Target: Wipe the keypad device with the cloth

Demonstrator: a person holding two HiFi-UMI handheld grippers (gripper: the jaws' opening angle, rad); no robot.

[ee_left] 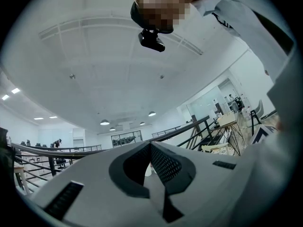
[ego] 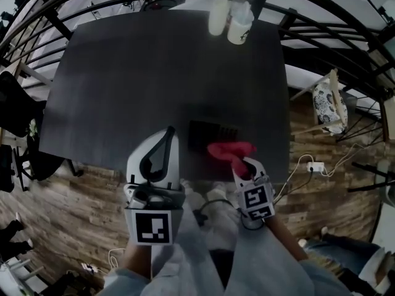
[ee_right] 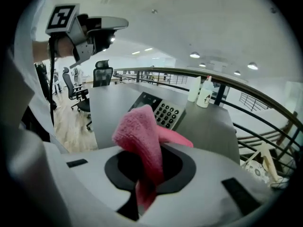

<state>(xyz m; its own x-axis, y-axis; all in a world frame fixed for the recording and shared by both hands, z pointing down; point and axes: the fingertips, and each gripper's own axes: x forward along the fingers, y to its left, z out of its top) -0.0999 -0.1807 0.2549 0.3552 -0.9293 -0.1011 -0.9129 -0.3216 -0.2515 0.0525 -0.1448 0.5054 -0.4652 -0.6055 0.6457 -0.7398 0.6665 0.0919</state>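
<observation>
The dark table [ego: 154, 73] carried the keypad [ee_right: 163, 110] near its front edge. The left gripper [ee_left: 150, 169] pointed upward, jaws together and empty. The right gripper [ee_right: 149, 169] had its jaws clamped on the pink cloth [ee_right: 142, 136], just short of the keys. The loose fold probably needed pressing flat before sweeping gently.

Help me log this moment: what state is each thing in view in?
left hand-held gripper: shut, empty, pointing upward.
right hand-held gripper: shut on the pink cloth.
pink cloth: bunched, clamped between the jaws.
keypad device: resting on the table, keys up.
bottles: upright.
</observation>
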